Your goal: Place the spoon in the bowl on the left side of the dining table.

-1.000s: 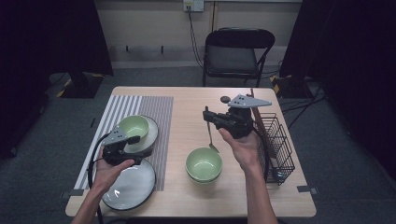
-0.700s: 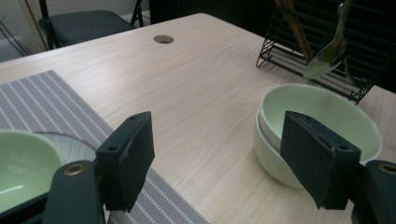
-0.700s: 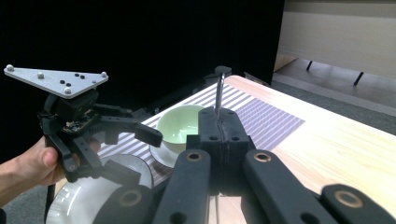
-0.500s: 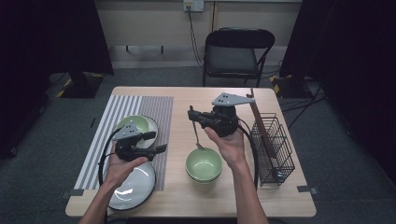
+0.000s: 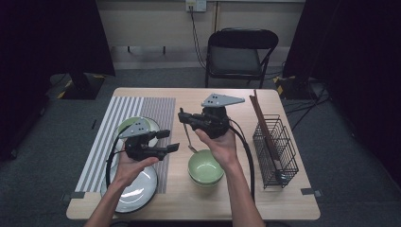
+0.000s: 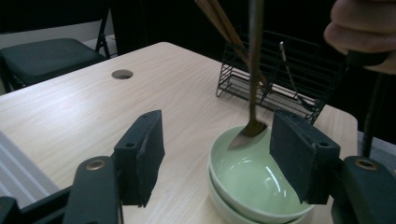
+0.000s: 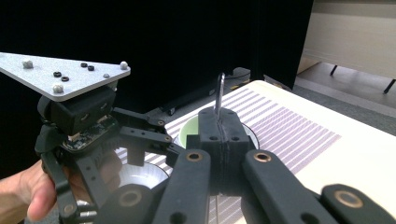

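Note:
My right gripper (image 5: 182,116) is shut on the handle of a metal spoon (image 5: 188,138), which hangs down with its tip at the rim of a pale green bowl (image 5: 206,166). In the right gripper view the handle (image 7: 219,91) stands up from the shut jaws (image 7: 219,122). That bowl (image 6: 252,184) sits stacked in a second one, and the spoon tip (image 6: 247,134) dips just inside it. My left gripper (image 5: 169,141) hovers left of the bowl, open, with nothing between its jaws (image 6: 217,128). They have just been closing.
A striped mat (image 5: 109,135) at the left carries another green bowl (image 5: 128,126) and a white plate (image 5: 137,191). A black wire rack (image 5: 276,149) with chopsticks (image 5: 261,120) stands at the right. A folding chair (image 5: 239,52) is beyond the table.
My right gripper has carried the spoon left, to above the near green bowl. My left gripper has risen from the plate and moved right toward that bowl.

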Action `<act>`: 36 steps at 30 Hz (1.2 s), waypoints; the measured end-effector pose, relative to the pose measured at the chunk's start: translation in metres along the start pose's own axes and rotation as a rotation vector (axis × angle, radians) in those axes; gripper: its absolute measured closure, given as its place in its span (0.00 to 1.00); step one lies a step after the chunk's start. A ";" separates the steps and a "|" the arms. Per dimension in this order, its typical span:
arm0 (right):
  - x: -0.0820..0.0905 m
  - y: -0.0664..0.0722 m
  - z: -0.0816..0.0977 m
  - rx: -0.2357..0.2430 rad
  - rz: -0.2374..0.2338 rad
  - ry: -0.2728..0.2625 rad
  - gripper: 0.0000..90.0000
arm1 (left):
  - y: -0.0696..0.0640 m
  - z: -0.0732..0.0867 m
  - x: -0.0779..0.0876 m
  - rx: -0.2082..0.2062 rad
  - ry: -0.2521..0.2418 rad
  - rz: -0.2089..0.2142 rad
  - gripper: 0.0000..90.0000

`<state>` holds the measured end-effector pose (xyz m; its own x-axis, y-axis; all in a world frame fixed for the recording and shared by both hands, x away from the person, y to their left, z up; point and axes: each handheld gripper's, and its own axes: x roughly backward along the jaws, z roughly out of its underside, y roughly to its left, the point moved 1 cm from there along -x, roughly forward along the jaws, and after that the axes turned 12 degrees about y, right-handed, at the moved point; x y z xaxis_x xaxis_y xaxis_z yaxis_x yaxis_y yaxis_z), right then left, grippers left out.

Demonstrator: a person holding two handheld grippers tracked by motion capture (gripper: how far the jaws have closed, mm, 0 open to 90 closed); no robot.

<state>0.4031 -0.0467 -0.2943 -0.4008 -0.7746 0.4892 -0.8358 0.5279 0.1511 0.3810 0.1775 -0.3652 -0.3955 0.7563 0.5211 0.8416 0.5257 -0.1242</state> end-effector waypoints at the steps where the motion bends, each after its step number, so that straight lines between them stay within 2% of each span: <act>1: -0.001 0.001 -0.001 0.002 -0.004 -0.001 1.00 | -0.002 -0.002 -0.001 0.002 -0.004 0.003 0.40; 8: -0.007 0.009 -0.003 0.009 -0.032 -0.006 1.00 | -0.004 -0.008 -0.009 -0.001 -0.014 0.031 0.44; 12: -0.012 0.013 -0.004 0.015 -0.051 -0.012 1.00 | -0.002 -0.010 -0.011 -0.011 -0.011 0.024 0.47; 17: -0.013 0.016 -0.004 0.020 -0.062 -0.013 1.00 | 0.005 -0.008 -0.009 0.013 -0.016 0.012 0.51; 24: -0.011 0.015 -0.004 0.021 -0.057 -0.014 1.00 | 0.010 -0.007 -0.005 0.008 -0.009 -0.010 0.59; 25: -0.012 0.015 -0.004 0.022 -0.058 -0.014 1.00 | 0.010 -0.008 -0.004 0.005 -0.009 0.004 0.61; 28: -0.014 0.015 -0.005 0.022 -0.062 -0.009 1.00 | 0.008 -0.010 -0.003 -0.005 -0.007 0.006 0.67; 29: -0.015 0.015 -0.005 0.024 -0.066 -0.003 1.00 | 0.007 -0.011 -0.002 -0.008 -0.018 0.020 0.69; 31: -0.018 0.016 -0.005 0.026 -0.065 0.007 1.00 | 0.006 -0.013 -0.001 -0.015 -0.035 0.020 0.72; 36: -0.021 0.016 -0.005 0.028 -0.073 0.006 1.00 | 0.009 -0.015 0.003 0.011 -0.069 0.067 0.80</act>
<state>0.4002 -0.0202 -0.2981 -0.3364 -0.8085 0.4829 -0.8727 0.4603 0.1627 0.3930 0.1791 -0.3518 -0.3627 0.8148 0.4522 0.8633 0.4766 -0.1662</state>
